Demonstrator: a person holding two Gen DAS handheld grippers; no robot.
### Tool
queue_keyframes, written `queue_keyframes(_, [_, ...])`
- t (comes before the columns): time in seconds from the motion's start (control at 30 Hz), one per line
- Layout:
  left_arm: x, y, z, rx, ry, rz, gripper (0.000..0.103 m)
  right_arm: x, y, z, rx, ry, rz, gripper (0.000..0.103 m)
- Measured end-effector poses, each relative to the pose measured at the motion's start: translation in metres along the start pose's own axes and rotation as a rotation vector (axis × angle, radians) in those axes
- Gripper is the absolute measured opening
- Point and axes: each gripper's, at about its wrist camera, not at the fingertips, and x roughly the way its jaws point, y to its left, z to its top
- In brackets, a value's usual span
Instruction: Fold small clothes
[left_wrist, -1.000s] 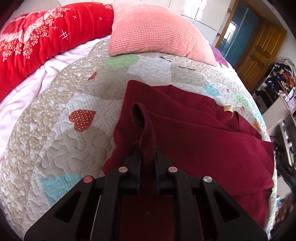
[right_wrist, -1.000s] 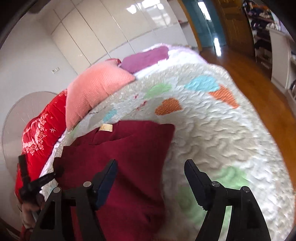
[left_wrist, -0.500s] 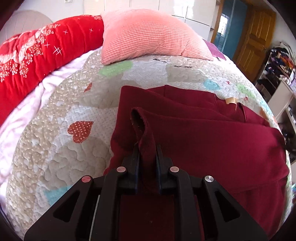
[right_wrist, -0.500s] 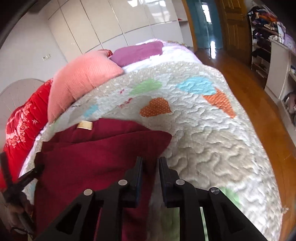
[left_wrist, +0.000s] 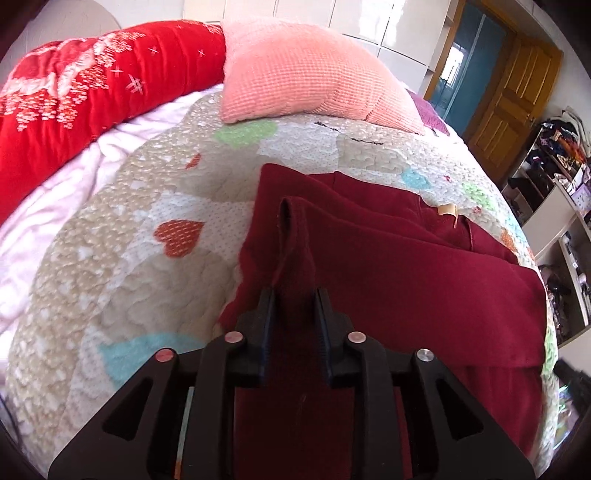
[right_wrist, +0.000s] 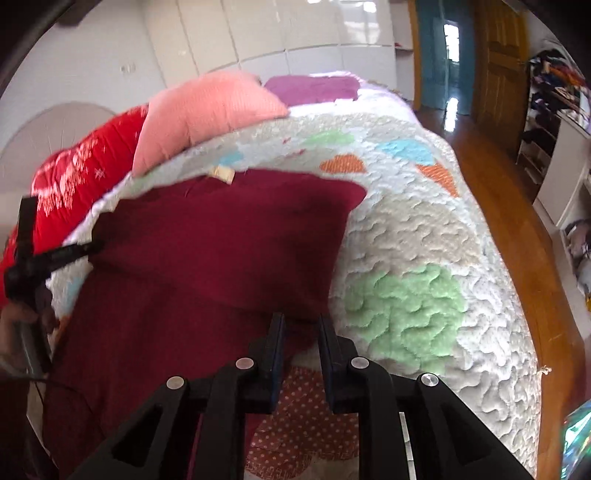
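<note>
Quilted bedding (left_wrist: 122, 302) carries the maroon garment (left_wrist: 406, 266), partly folded. Left gripper (left_wrist: 293, 314) jaws have just been easing apart around a raised fold; right gripper (right_wrist: 301, 339) jaws have closed onto the garment's near edge, suggesting the next fold.

- I see a bed w/ heart-patch quilt (left_wrist: 122, 295).
- Dark red garment (left_wrist: 406, 280) lies on the quilt, partly folded.
- Pink pillow (left_wrist: 306, 70) at the head end; red blanket (left_wrist: 74, 96) beside it; purple pillow (right_wrist: 314, 88) beyond.

Matt maroon cloth garment (left_wrist: 406, 280) on bumpy quilted bedspread (left_wrist: 122, 280)
</note>
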Motion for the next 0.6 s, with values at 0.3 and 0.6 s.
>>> queue_keyframes(0.3, [-0.040, 0.016, -0.046, 0.003, 0.023, 0.030, 0.043, 0.028, -0.005, -0.009, 0.028, 0.068, -0.018, 0.036])
queue_keyframes(0.6, [-0.084, 0.014, -0.094, 0.060, 0.009, 0.048, 0.044, -0.081, -0.004, -0.029, 0.020, -0.046, 0.189, 0.047])
